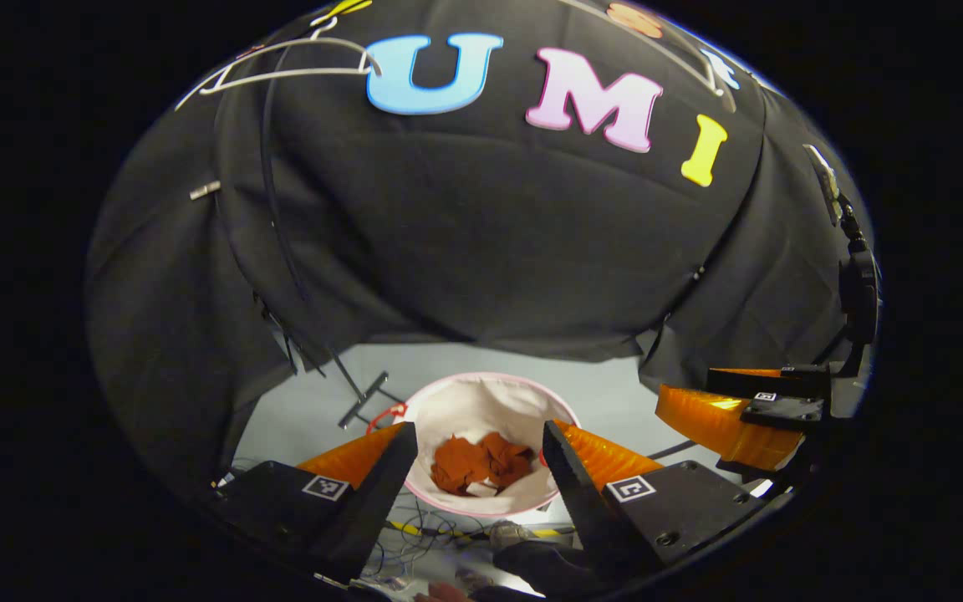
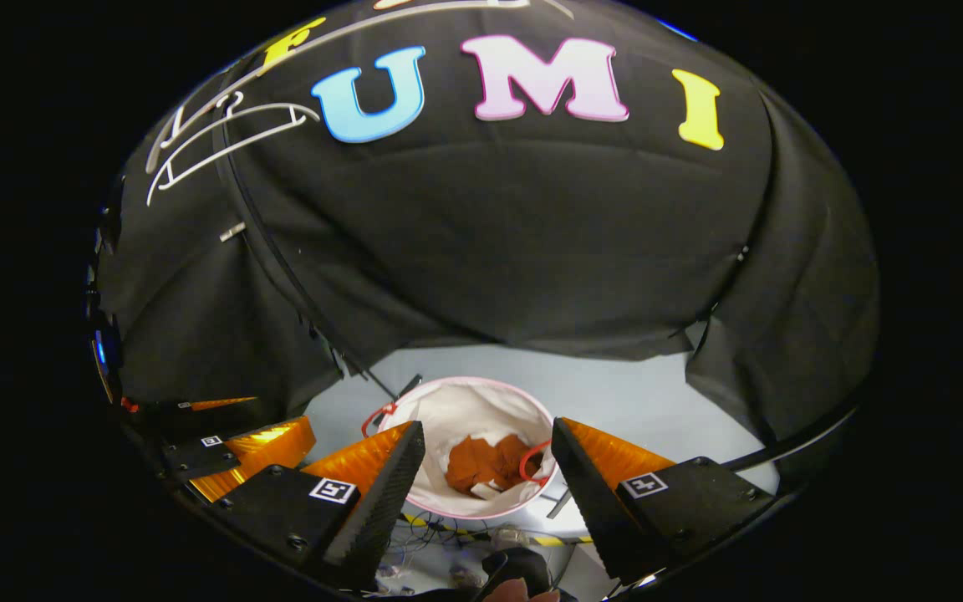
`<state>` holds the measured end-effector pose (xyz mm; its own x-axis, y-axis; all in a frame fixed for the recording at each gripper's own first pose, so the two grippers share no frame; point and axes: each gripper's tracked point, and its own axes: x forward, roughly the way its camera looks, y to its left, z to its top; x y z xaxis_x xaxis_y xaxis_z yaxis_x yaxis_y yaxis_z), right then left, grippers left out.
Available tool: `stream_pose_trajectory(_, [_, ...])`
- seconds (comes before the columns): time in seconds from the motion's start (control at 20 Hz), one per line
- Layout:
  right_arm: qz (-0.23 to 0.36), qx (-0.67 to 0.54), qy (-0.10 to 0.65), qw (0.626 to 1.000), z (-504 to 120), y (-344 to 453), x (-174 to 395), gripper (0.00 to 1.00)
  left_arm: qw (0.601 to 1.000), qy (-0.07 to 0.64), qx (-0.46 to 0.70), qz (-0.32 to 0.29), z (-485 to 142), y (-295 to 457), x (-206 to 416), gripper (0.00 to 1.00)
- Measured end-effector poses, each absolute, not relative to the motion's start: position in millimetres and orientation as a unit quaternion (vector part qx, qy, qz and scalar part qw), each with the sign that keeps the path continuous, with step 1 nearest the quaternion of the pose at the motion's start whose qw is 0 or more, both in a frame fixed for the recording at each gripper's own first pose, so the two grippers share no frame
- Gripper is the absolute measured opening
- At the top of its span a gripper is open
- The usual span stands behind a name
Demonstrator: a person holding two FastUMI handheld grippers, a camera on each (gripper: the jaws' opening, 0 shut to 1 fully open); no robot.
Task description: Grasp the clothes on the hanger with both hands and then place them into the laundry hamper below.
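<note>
A rust-orange garment lies crumpled at the bottom of the white, pink-rimmed laundry hamper on the floor. In the right gripper view the same garment rests in the hamper. My left gripper hangs open above the hamper, nothing between its fingers. My right gripper is open too, held over the hamper with nothing in it. A bare white hanger hangs at the upper left against the wall; the right gripper view shows this hanger too.
The other gripper shows at the right of the left gripper view, and at the lower left of the right gripper view. A dark stand foot rests on the grey floor beside the hamper. Cables lie near the front.
</note>
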<state>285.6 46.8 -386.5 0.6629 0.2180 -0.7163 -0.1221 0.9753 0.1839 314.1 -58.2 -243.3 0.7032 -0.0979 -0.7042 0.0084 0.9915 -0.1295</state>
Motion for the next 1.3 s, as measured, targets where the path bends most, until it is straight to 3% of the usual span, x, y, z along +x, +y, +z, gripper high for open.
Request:
stream_pose_trajectory(0.6, [0.045, 0.049, 0.185, 0.98, -162, 21, 212, 0.98, 0.987, 0.156, -0.033, -0.015, -17, -34, 223, 0.95])
stream_pose_trajectory(0.9, [0.022, 0.036, 0.107, 0.993, -80, 14, 141, 0.98, 0.996, 0.086, -0.027, -0.025, 41, -30, 161, 0.92])
stream_pose_trajectory(0.95, [0.02, 0.035, 0.099, 0.994, -70, 13, 129, 0.93, 0.996, 0.078, -0.026, -0.026, 49, -29, 153, 0.95])
stream_pose_trajectory(1.3, [0.009, 0.03, 0.036, 0.999, -6, -1, 84, 0.93, 0.997, 0.057, -0.037, -0.044, 82, -32, 110, 0.92])
